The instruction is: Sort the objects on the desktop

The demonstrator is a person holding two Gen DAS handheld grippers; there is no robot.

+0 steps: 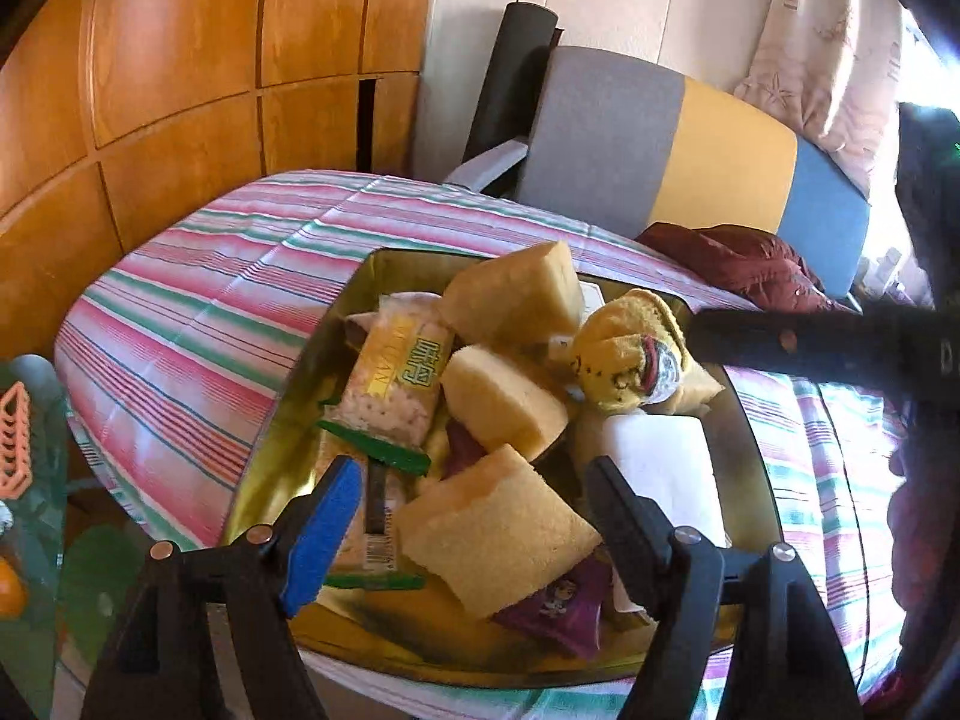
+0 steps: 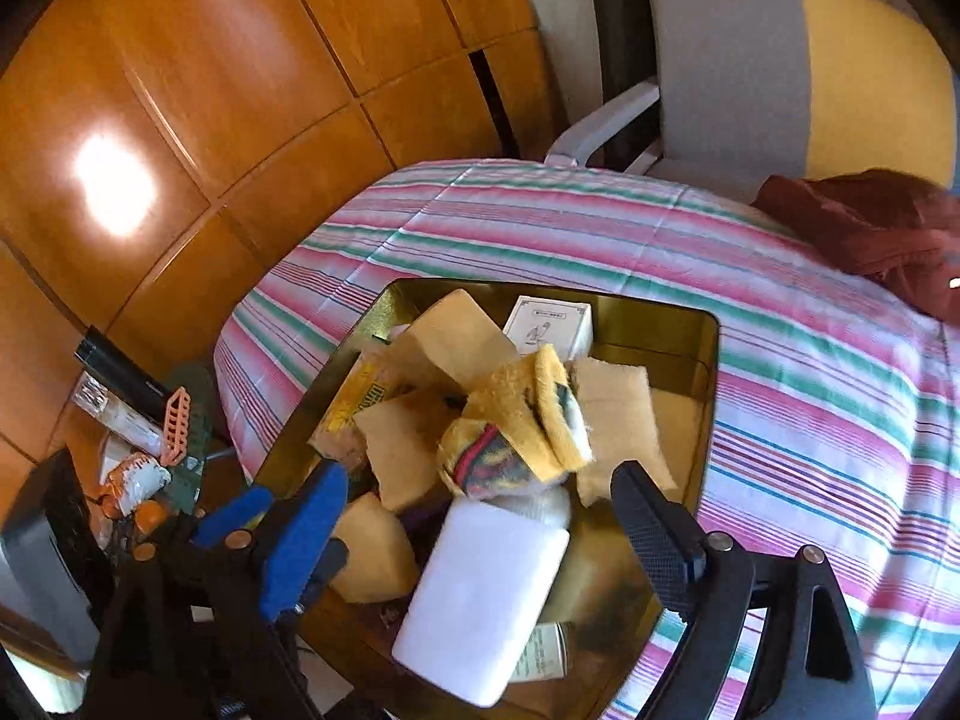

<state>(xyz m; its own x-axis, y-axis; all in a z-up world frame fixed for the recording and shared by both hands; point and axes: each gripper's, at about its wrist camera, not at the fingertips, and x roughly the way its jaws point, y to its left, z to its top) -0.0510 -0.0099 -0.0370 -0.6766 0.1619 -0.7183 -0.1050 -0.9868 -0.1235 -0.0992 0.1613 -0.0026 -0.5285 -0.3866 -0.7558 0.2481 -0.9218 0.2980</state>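
A gold tray (image 1: 264, 468) (image 2: 660, 312) sits on the striped tablecloth, piled with yellow sponges (image 1: 498, 534) (image 2: 456, 336), a cracker packet (image 1: 390, 384), a yellow sock bundle (image 1: 624, 360) (image 2: 516, 426), a white block (image 1: 660, 468) (image 2: 480, 594), a purple packet (image 1: 558, 606) and a small white box (image 2: 549, 324). My left gripper (image 1: 474, 504) is open above the near sponge. My right gripper (image 2: 480, 516) is open over the white block, touching nothing I can see. In the left wrist view the right gripper's dark body (image 1: 828, 348) reaches in from the right.
A grey, yellow and blue chair (image 1: 660, 144) (image 2: 780, 78) stands behind the table, with a dark red cloth (image 1: 750, 264) (image 2: 870, 228) at the table's far edge. Wooden cabinets (image 1: 180, 60) line the left. A cluttered side surface with an orange rack (image 2: 177, 426) lies lower left.
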